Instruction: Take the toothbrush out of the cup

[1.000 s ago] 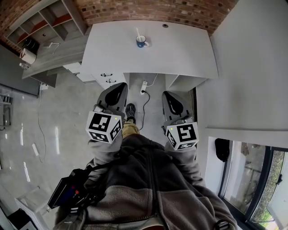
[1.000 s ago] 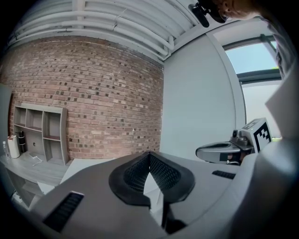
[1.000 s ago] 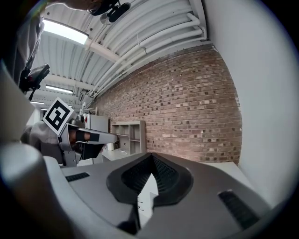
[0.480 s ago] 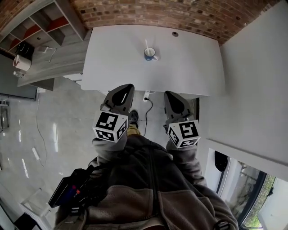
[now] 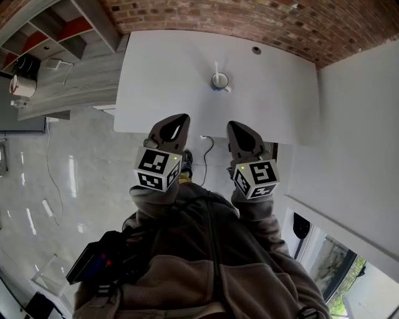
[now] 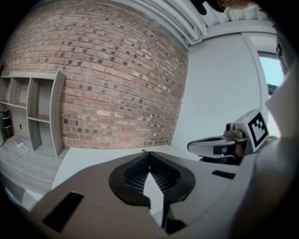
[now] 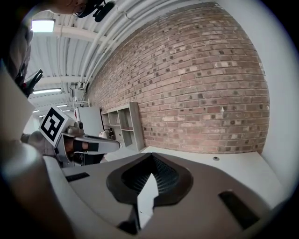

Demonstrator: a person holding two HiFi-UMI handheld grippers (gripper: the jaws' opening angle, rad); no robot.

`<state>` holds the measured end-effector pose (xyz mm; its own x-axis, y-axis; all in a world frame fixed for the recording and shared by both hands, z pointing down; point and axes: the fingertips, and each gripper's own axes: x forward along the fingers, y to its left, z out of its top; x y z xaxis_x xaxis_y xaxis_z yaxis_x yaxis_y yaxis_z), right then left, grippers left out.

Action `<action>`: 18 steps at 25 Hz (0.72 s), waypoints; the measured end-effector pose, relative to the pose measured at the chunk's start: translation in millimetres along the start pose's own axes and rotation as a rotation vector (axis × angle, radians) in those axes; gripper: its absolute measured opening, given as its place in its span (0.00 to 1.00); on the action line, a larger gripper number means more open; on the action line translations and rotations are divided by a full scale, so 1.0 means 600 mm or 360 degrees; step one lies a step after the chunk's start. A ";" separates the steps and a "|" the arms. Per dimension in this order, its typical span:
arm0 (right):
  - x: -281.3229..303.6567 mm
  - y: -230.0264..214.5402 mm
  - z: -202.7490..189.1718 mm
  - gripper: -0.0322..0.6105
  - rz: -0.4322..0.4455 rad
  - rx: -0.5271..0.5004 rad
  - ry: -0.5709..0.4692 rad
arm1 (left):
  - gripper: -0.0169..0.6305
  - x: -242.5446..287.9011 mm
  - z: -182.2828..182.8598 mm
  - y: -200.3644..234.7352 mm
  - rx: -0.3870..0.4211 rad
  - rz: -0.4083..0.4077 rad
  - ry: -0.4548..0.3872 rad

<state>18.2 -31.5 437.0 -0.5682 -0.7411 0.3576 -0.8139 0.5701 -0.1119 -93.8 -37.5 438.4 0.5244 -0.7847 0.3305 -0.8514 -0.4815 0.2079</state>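
toothbrush (image 5: 216, 67) standing in cup (image 5: 219, 81), white table (image 5: 162, 75)

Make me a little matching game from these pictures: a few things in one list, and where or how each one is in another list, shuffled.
Things:
1. toothbrush
2. cup
3. left gripper
4. brick wall

Places or states:
A. behind the far edge of the table
B. standing in the cup
C. on the white table, towards its far side
D. at the table's near edge, jaws together, holding nothing

Pairs: 1-B, 2-C, 3-D, 4-A.
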 end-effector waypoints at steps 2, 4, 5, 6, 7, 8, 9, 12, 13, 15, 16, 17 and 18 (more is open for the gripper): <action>0.022 0.000 0.000 0.05 0.0001 0.0001 0.0016 | 0.03 0.013 -0.007 0.018 -0.0020 -0.0001 0.0019; 0.038 -0.002 -0.003 0.05 0.0008 0.0001 0.0041 | 0.03 0.027 -0.013 0.028 -0.0033 -0.0003 0.0034; 0.044 -0.004 -0.006 0.05 0.0010 0.0001 0.0056 | 0.03 0.034 -0.015 0.031 -0.0036 -0.0005 0.0039; 0.051 -0.007 -0.009 0.05 0.0012 -0.0002 0.0073 | 0.03 0.042 -0.015 0.034 -0.0037 -0.0006 0.0041; 0.058 -0.011 -0.012 0.05 0.0014 -0.0007 0.0088 | 0.03 0.050 -0.015 0.038 -0.0033 -0.0002 0.0039; 0.067 -0.016 -0.015 0.05 0.0018 -0.0012 0.0100 | 0.03 0.060 -0.015 0.043 -0.0021 0.0009 0.0036; 0.075 -0.022 -0.018 0.05 0.0026 -0.0016 0.0109 | 0.03 0.071 -0.016 0.049 0.0000 0.0028 0.0030; 0.095 -0.040 -0.039 0.05 0.0067 -0.0012 0.0129 | 0.03 0.105 -0.031 0.061 0.0074 0.0108 0.0019; 0.101 -0.045 -0.048 0.05 0.0076 -0.0013 0.0142 | 0.03 0.114 -0.038 0.064 0.0081 0.0133 0.0022; 0.114 -0.056 -0.066 0.05 0.0082 -0.0022 0.0172 | 0.03 0.127 -0.051 0.065 0.0073 0.0165 0.0042; 0.124 -0.062 -0.075 0.05 0.0085 -0.0031 0.0192 | 0.03 0.133 -0.058 0.066 0.0064 0.0172 0.0061; 0.135 -0.068 -0.084 0.05 0.0090 -0.0044 0.0216 | 0.03 0.140 -0.066 0.068 0.0052 0.0174 0.0083; 0.147 -0.074 -0.094 0.05 0.0096 -0.0059 0.0241 | 0.03 0.147 -0.076 0.071 0.0037 0.0178 0.0106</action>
<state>11.2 -102.5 525.7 -0.5891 -0.6447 0.4871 -0.7722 0.6267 -0.1044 -83.8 -109.5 518.1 0.4244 -0.8069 0.4109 -0.9042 -0.4017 0.1450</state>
